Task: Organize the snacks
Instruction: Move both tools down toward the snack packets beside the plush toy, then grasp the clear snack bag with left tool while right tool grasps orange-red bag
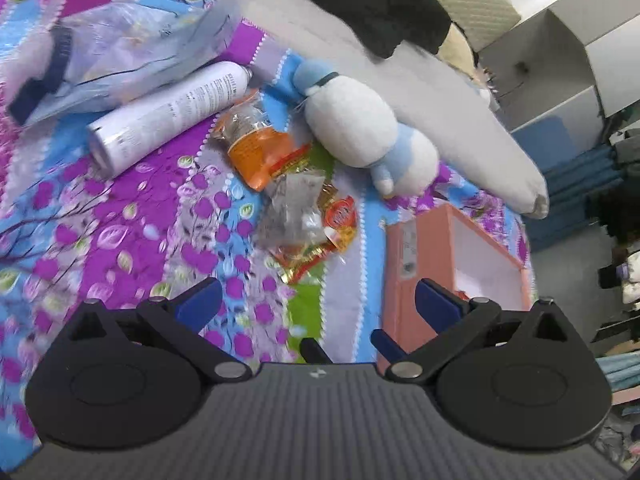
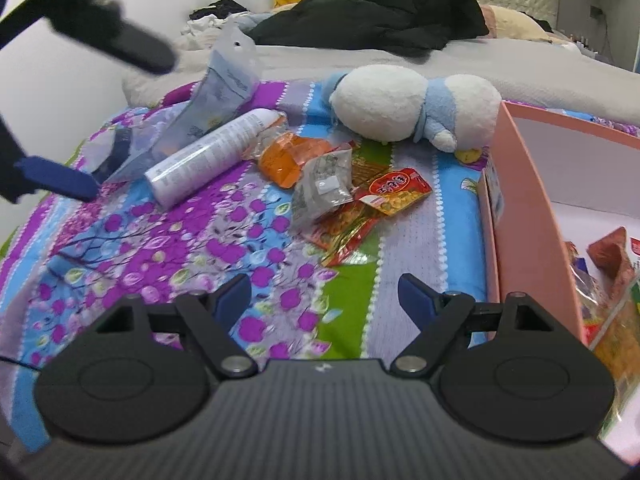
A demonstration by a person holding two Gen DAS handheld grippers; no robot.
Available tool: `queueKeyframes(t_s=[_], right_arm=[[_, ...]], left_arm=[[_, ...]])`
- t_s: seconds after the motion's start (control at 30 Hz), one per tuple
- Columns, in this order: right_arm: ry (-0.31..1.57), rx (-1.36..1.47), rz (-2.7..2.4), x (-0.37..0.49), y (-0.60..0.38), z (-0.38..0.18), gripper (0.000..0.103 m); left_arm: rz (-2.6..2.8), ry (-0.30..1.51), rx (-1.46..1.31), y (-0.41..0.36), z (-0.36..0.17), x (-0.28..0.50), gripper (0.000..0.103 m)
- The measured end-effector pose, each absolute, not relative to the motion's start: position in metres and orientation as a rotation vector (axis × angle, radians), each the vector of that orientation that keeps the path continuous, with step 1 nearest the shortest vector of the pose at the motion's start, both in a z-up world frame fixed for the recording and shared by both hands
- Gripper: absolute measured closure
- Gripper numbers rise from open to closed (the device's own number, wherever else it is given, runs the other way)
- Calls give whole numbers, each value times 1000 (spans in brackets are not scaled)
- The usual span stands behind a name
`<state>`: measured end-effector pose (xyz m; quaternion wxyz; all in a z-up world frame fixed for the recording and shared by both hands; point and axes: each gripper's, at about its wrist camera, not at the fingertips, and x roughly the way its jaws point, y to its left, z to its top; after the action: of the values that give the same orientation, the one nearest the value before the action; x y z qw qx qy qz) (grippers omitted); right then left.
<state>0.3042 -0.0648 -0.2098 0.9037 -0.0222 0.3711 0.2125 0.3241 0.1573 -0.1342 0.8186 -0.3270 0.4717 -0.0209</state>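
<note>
A small heap of snack packets lies on the flowered bedspread: an orange packet (image 1: 260, 152) (image 2: 292, 156), a clear grey packet (image 1: 296, 208) (image 2: 324, 184), and red-and-yellow packets (image 1: 336, 232) (image 2: 396, 192). Right of them stands an open pink box (image 1: 416, 264) (image 2: 528, 220), holding several snack packets (image 2: 608, 280) in the right wrist view. My left gripper (image 1: 318, 300) (image 2: 130, 126) is open and empty, hovering short of the heap. My right gripper (image 2: 324, 296) is also open with nothing between its fingers, just before the heap and left of the box.
A white spray can (image 1: 172, 116) (image 2: 216, 156) lies left of the snacks, with a crumpled clear plastic bag (image 1: 132, 52) (image 2: 224, 92) behind it. A white-and-blue plush toy (image 1: 360, 128) (image 2: 400, 104) lies behind the heap. Black clothing (image 2: 380, 20) lies on the grey sheet farther back.
</note>
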Motion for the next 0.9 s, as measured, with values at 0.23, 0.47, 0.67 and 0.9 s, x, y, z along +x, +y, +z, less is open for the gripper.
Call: queueKeyframes(t_s=[0.23, 0.47, 0.67, 0.9], right_arm=[[803, -11, 398, 349, -60, -243, 30], [818, 3, 396, 381, -58, -267, 30], [773, 7, 420, 387, -52, -277, 28], [746, 49, 423, 390, -51, -271, 77]], left_arm=[[-115, 1056, -658, 146, -192, 391, 0], [-166, 1066, -669, 141, -228, 434, 1], [-160, 1068, -607, 133, -246, 450, 12], [-122, 1063, -598, 133, -256, 448, 32]])
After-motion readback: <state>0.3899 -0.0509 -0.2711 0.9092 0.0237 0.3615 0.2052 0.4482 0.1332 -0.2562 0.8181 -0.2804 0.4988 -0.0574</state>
